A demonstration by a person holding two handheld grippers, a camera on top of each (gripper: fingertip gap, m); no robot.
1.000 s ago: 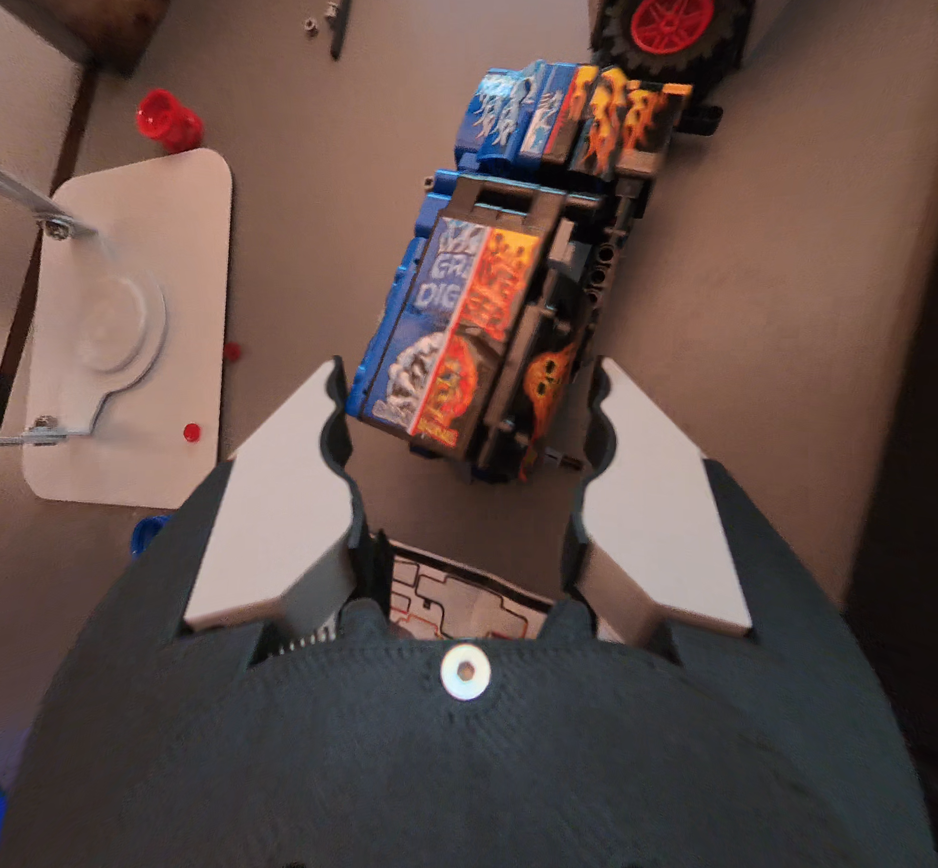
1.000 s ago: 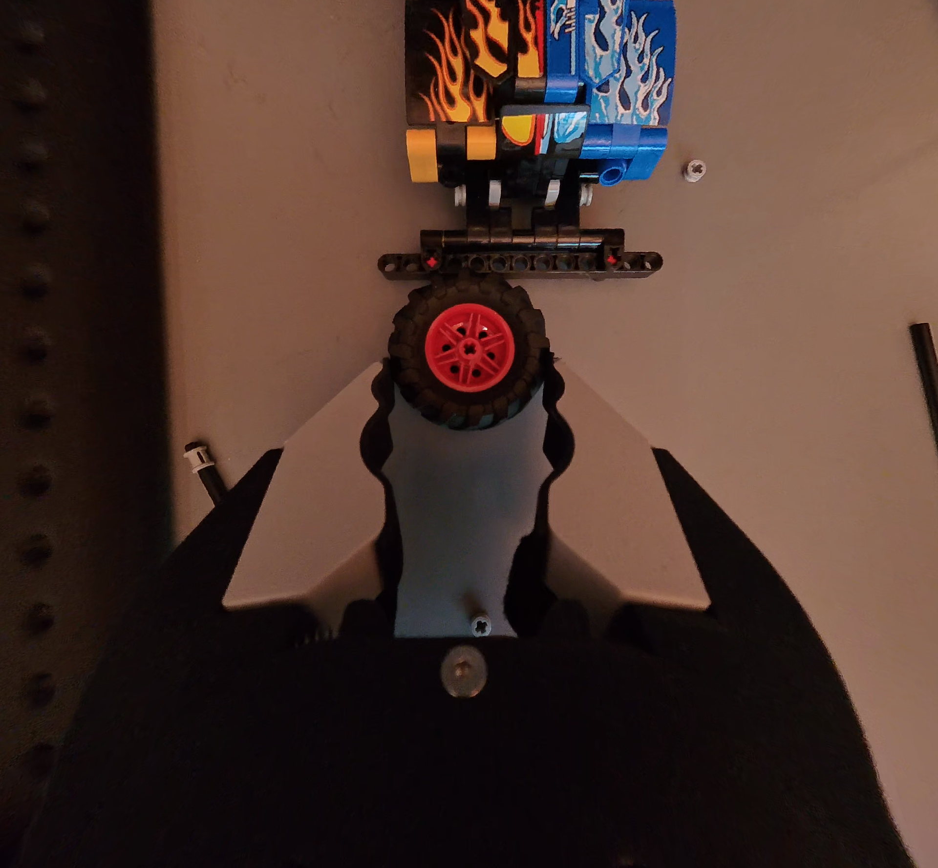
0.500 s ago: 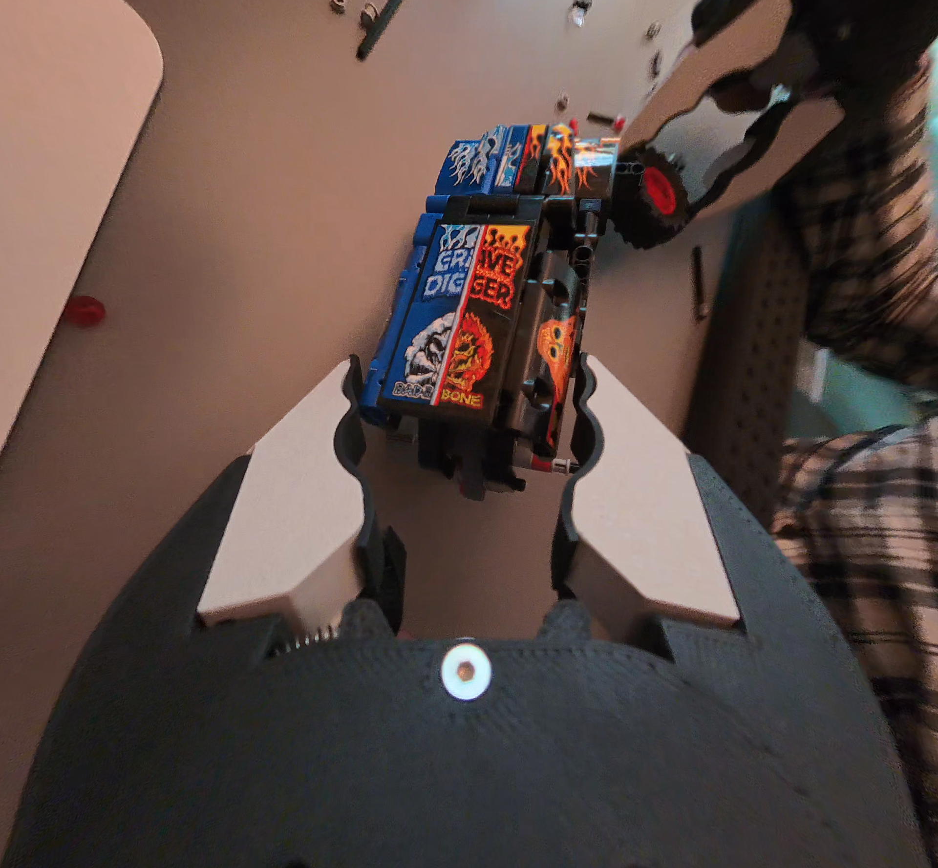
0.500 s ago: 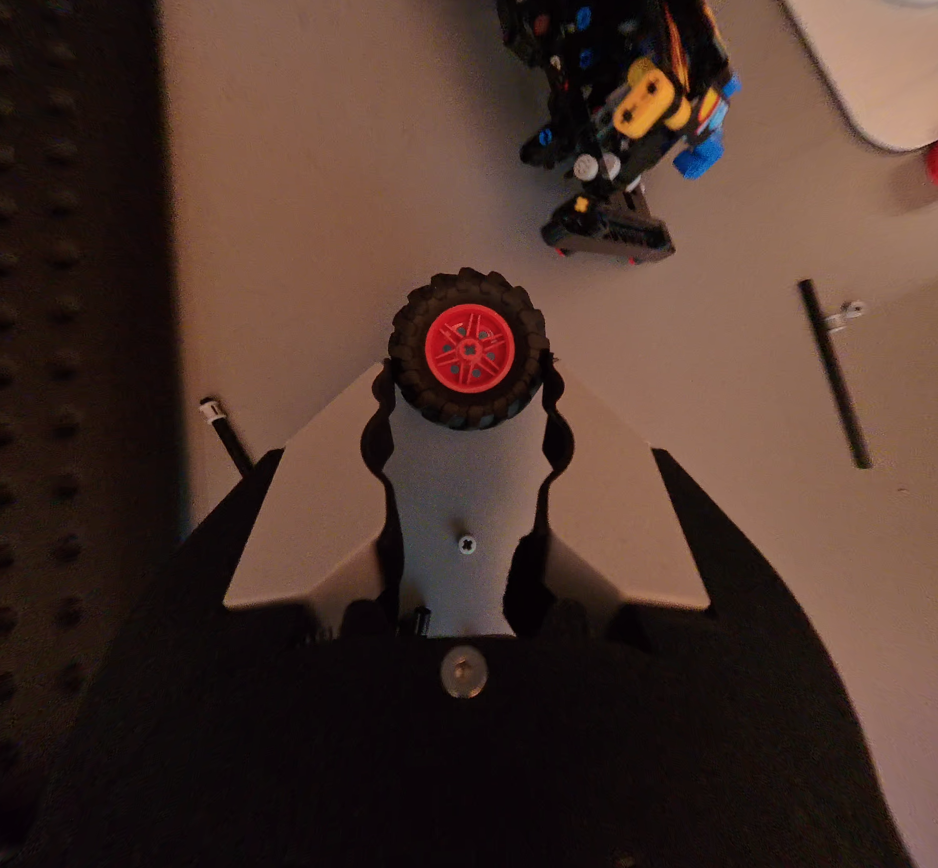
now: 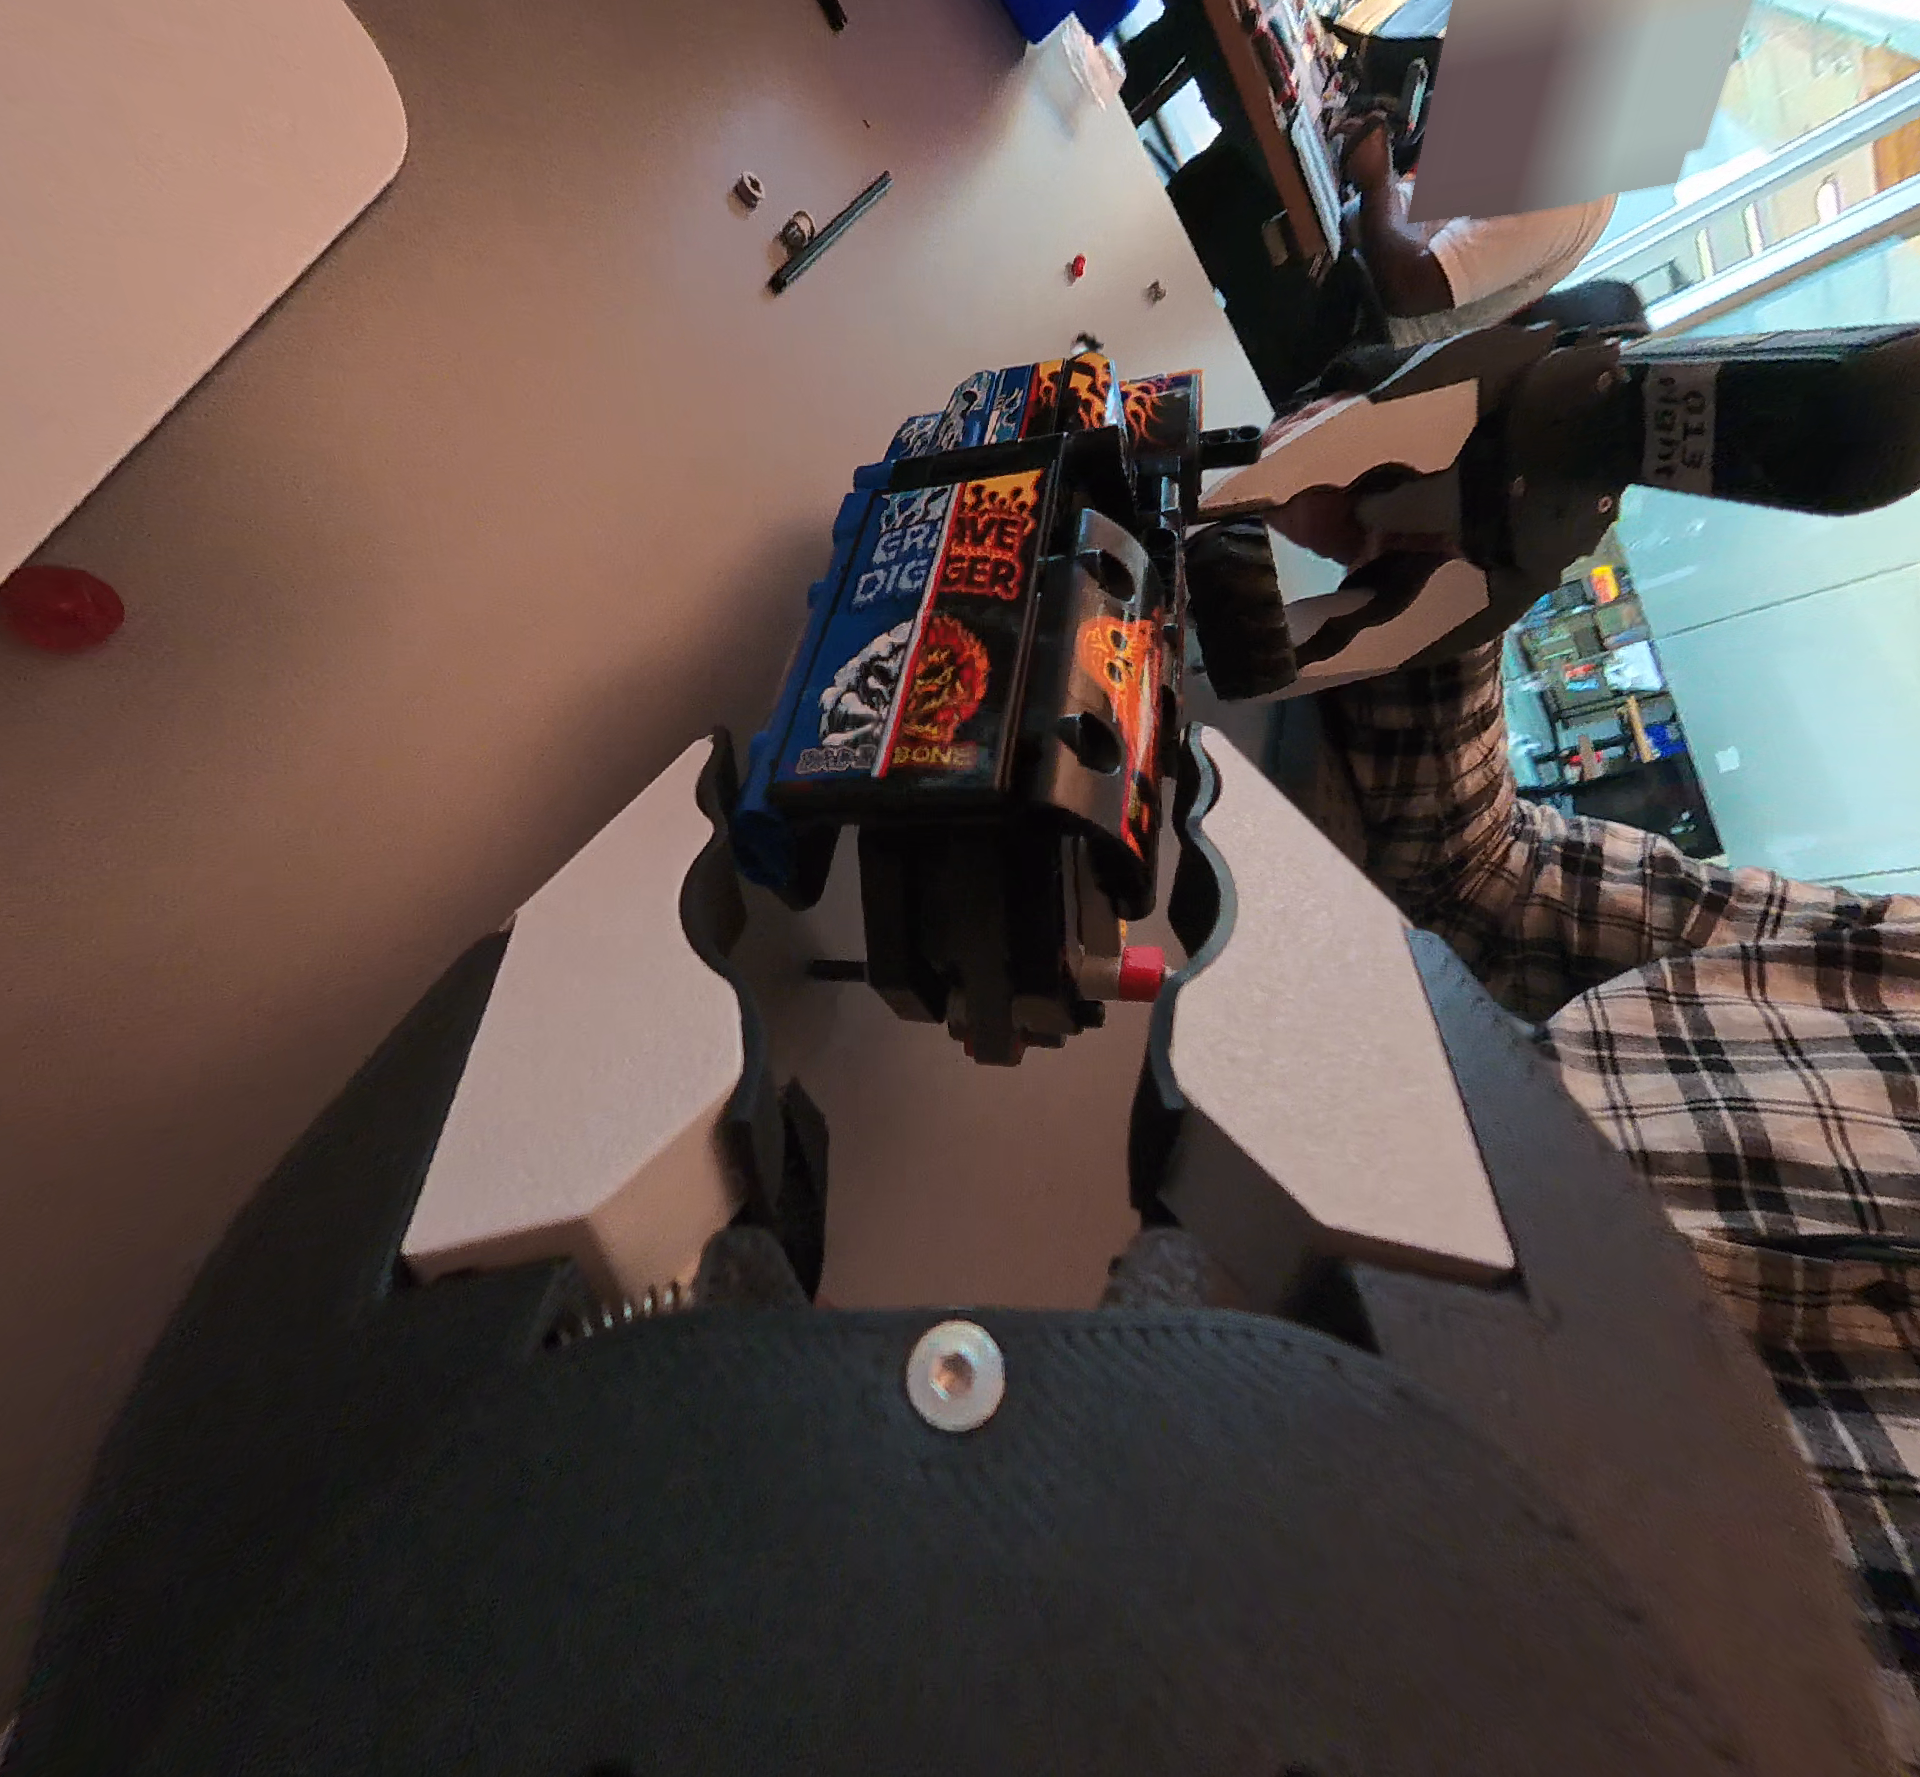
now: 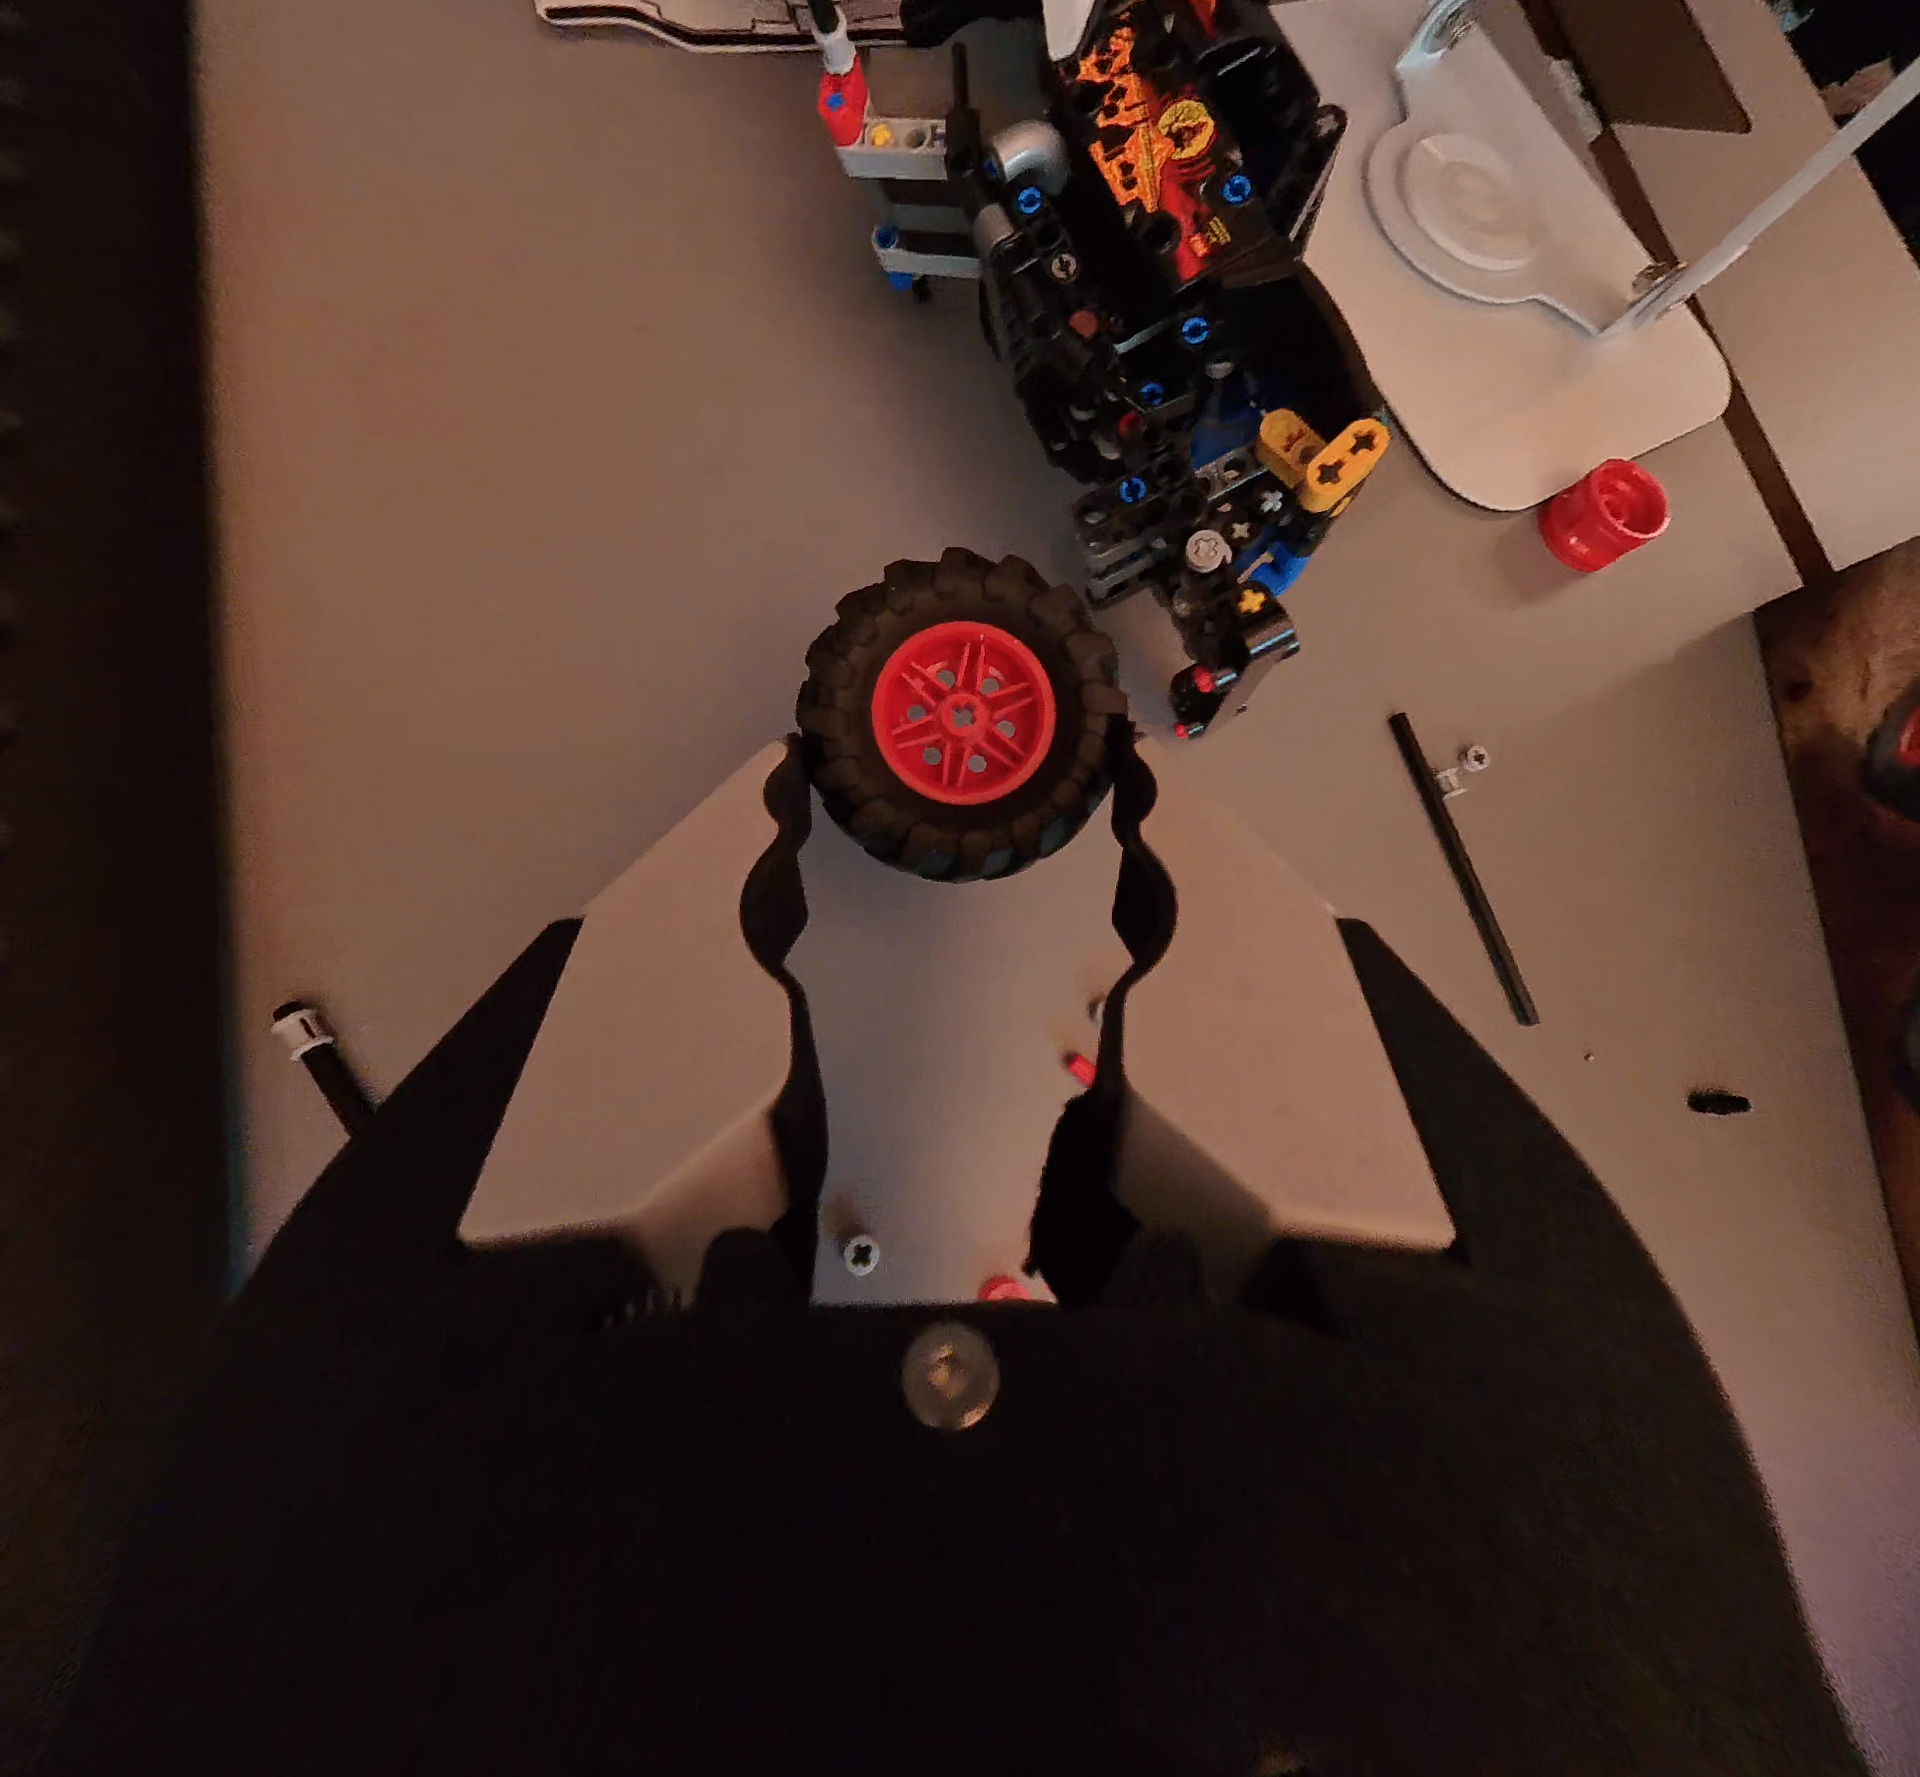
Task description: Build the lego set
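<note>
Gripping a knobby black rubber tyre on a red spoked hub: right claw. Left claw clamps the glossy blue-and-black flame-decalled brick truck body.

The left wrist view looks along its own fingers, close on the truck body and tilted, so the table slants away toward its far edge and the room past it shows at upper right. The right wrist view looks steeply down at the table, close on the wheel, with the table's dark left edge beside it. Both views share the truck body, the white base plate, the black axle rod and each other's gripper.
</note>
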